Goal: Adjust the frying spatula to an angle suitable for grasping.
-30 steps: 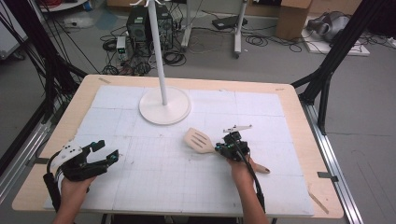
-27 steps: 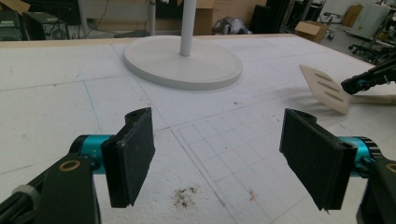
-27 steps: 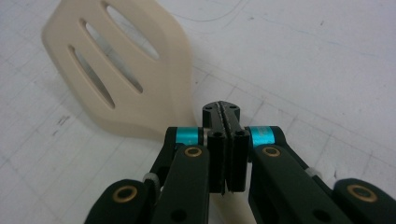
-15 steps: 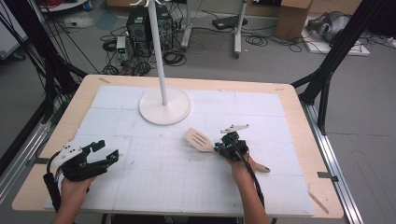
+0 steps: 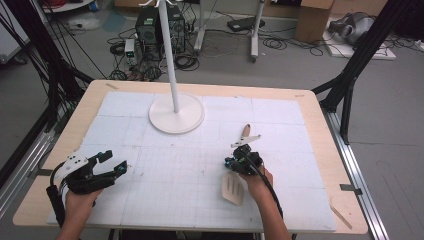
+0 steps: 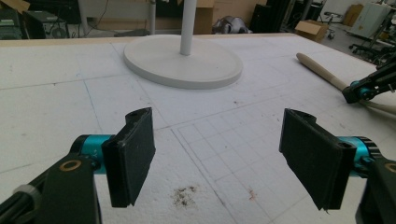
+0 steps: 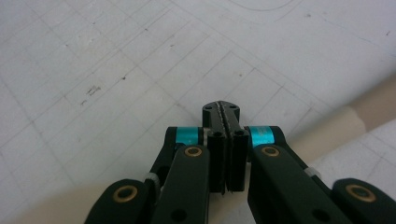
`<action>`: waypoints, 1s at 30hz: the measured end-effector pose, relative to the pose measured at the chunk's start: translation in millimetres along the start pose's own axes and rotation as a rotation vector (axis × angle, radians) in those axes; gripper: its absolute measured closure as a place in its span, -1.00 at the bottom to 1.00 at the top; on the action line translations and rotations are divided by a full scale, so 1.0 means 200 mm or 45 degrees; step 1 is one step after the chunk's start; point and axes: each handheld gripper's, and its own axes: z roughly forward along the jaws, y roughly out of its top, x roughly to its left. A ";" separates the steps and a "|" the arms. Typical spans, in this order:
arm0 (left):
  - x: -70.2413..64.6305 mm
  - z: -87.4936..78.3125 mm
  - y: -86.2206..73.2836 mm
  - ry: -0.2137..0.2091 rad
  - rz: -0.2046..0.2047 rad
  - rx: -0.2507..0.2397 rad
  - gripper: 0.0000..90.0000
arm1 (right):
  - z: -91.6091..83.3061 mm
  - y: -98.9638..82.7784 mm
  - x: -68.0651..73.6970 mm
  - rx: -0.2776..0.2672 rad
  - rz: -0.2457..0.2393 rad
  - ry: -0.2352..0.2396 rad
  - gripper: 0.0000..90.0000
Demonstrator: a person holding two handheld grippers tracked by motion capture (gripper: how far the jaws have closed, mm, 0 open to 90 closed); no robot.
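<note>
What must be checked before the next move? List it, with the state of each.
1. Right gripper shut on the spatula handle: ok.
2. Left gripper open, nothing between its jaws: ok.
3. Stand base apart from both grippers: ok.
4. Spatula head lifted off the mat: cannot tell.
5. Mat between the two grippers bare: ok.

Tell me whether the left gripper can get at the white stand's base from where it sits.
Probably yes. The left gripper is open at the near left of the mat, and the stretch of mat between it and the stand's round base is bare. The spatula and right gripper lie off to the side.
</note>
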 end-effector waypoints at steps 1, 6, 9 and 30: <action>0.00 0.00 0.00 -0.001 0.000 -0.002 -0.40 | 0.00 0.00 0.00 0.001 -0.005 -0.005 1.00; 0.00 0.00 0.00 0.002 -0.003 -0.005 -0.40 | -0.02 0.00 0.00 -0.022 -0.003 -0.033 0.97; 0.00 0.00 0.00 0.000 0.001 -0.001 -0.40 | -0.15 -0.03 -0.03 -0.146 0.030 -0.074 0.98; 0.00 0.00 0.00 0.004 -0.006 -0.004 -0.40 | -0.27 -0.34 0.05 -0.038 -0.019 0.051 0.99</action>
